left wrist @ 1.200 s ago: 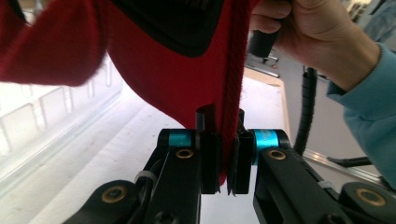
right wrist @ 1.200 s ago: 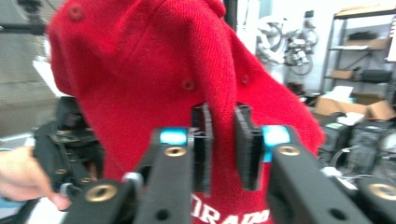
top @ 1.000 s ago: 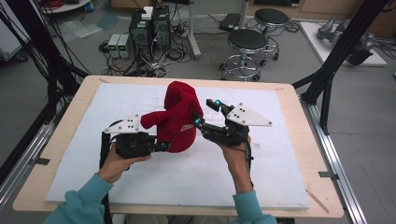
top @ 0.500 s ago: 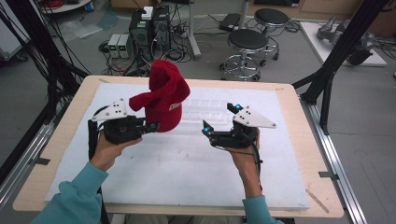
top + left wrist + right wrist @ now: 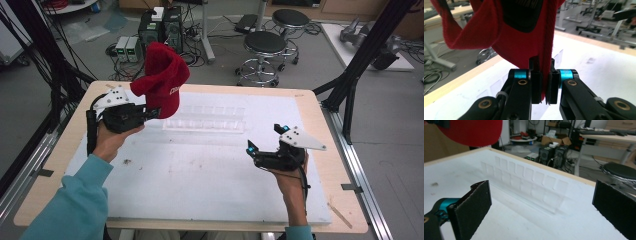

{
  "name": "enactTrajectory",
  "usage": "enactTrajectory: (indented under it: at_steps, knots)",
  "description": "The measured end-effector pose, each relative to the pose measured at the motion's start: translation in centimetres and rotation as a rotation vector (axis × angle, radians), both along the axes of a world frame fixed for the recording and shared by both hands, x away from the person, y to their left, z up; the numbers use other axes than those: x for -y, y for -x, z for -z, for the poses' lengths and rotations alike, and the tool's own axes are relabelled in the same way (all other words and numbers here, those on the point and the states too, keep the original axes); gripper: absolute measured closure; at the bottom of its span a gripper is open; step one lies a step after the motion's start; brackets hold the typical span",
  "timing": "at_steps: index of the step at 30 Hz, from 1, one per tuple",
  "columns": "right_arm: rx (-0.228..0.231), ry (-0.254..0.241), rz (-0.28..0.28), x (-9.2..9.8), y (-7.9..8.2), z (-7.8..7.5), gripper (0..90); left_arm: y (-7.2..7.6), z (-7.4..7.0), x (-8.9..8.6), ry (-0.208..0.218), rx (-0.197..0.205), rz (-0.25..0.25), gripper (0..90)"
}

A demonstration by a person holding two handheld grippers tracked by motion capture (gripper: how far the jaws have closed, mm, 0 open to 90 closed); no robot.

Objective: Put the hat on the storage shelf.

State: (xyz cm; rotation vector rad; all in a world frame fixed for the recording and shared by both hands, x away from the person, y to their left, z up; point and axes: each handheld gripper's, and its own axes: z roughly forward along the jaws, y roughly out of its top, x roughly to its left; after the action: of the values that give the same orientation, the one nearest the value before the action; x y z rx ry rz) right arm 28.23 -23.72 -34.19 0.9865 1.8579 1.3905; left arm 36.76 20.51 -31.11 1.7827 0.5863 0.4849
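A red cap (image 5: 162,79) hangs in the air above the table's far left, brim pointing left. My left gripper (image 5: 152,113) is shut on the cap's lower edge; in the left gripper view the red fabric (image 5: 524,37) runs down between the closed jaws of the left gripper (image 5: 545,82). My right gripper (image 5: 266,138) is at the right side of the table, low over the white mat, open with nothing between its wide-spread pads (image 5: 474,205). In the right gripper view part of the cap (image 5: 471,131) shows at the top left.
A white mat (image 5: 200,175) covers the wooden table (image 5: 320,125). A clear plastic tray with rows of small cells (image 5: 205,119) lies on the mat at mid-back, seen also as the clear tray (image 5: 524,185). Stools (image 5: 267,47) and computer boxes (image 5: 160,25) stand on the floor beyond.
The left gripper has carried the cap up and to the left. The right gripper, which was at the cap one second ago, has drawn back toward the near right, open.
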Motion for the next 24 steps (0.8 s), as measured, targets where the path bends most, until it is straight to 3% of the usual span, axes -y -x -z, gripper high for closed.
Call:
enactTrajectory:
  at_steps: [5,12,24]
  knots:
    - [-0.028,0.012,0.036,2.4,1.3,1.1,1.1,-1.1,0.8,-0.3,-0.017,-0.017,-0.04,85.3]
    - [-0.053,-0.009,0.092,5.7,3.2,3.2,1.1,-2.5,2.0,-0.4,-0.052,-0.035,-0.079,85.3]
    - [-0.04,-0.059,0.12,7.6,4.3,6.8,1.1,-4.0,3.5,0.0,-0.088,-0.06,-0.127,85.3]
